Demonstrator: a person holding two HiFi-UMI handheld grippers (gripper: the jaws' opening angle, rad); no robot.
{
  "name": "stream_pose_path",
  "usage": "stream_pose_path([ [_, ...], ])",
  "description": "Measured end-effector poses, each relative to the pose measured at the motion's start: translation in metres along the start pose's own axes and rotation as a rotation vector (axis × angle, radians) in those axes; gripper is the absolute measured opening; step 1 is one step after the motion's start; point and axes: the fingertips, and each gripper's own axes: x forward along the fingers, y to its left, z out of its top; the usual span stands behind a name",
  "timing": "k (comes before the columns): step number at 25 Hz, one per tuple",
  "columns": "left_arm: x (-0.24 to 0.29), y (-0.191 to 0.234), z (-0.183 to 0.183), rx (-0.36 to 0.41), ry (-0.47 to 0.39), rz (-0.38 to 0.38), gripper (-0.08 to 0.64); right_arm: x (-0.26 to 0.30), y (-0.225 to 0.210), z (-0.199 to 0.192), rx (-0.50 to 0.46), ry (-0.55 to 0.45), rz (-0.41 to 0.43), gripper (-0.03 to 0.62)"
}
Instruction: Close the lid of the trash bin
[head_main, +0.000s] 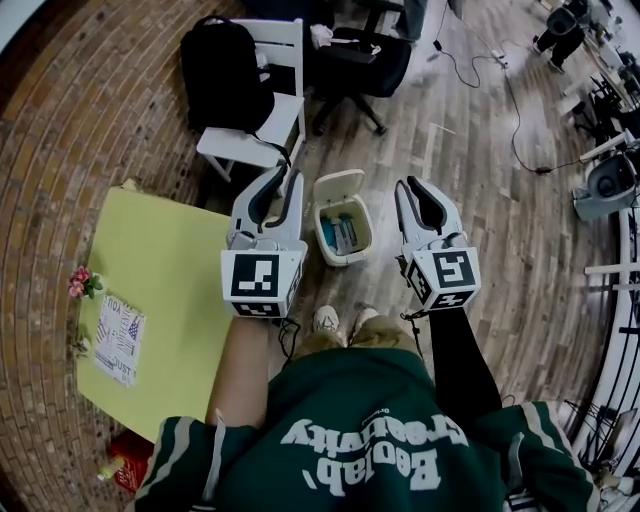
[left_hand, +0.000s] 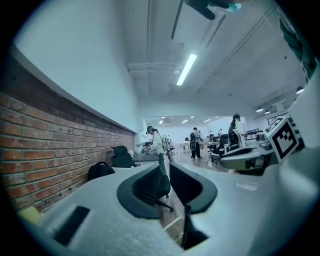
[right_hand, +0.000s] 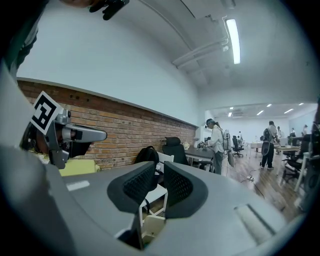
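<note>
Fingers of left gripper (head_main: 285, 180) and right gripper (head_main: 410, 186) slightly apart, empty; open trash bin (head_main: 346, 258) holds bluish items (head_main: 338, 235)

Bright ceiling strips (left_hand: 186, 69) (fisheye-bent edges)

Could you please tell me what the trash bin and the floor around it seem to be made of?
Trash bin: likely plastic, cream, smooth and matte; moulded rounded corners.
Floor: wood or wood-look laminate, slight sheen; plank seams and grain show.

Wood floor (head_main: 470, 200): trash bin (head_main: 346, 258) lid up, white chair (head_main: 236, 150), black office chair (head_main: 356, 62), yellow table (head_main: 170, 290), cable (head_main: 515, 122).
</note>
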Motion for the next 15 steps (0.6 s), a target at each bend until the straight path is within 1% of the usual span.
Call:
stream_pose_path([
  [3,0.008,0.004,0.001,-0.003,-0.001,0.005,0.066,0.009,-0.004,0.0,0.0,0.002,0.006,0.074],
  [7,0.02,0.011,-0.001,-0.017,0.006,0.03,0.063,0.03,-0.006,-0.003,-0.006,0.007,0.044,0.072],
  [9,0.026,0.017,0.0,-0.008,0.008,0.06,0.054,0.044,-0.008,-0.002,-0.019,0.006,0.076,0.072],
  [12,0.044,0.018,0.007,0.018,0.009,0.118,0.049,0.065,-0.021,0.002,-0.037,-0.002,0.128,0.072],
  [15,0.066,0.02,0.01,0.013,0.014,0.169,0.049,0.089,-0.041,0.003,-0.026,-0.002,0.181,0.072],
])
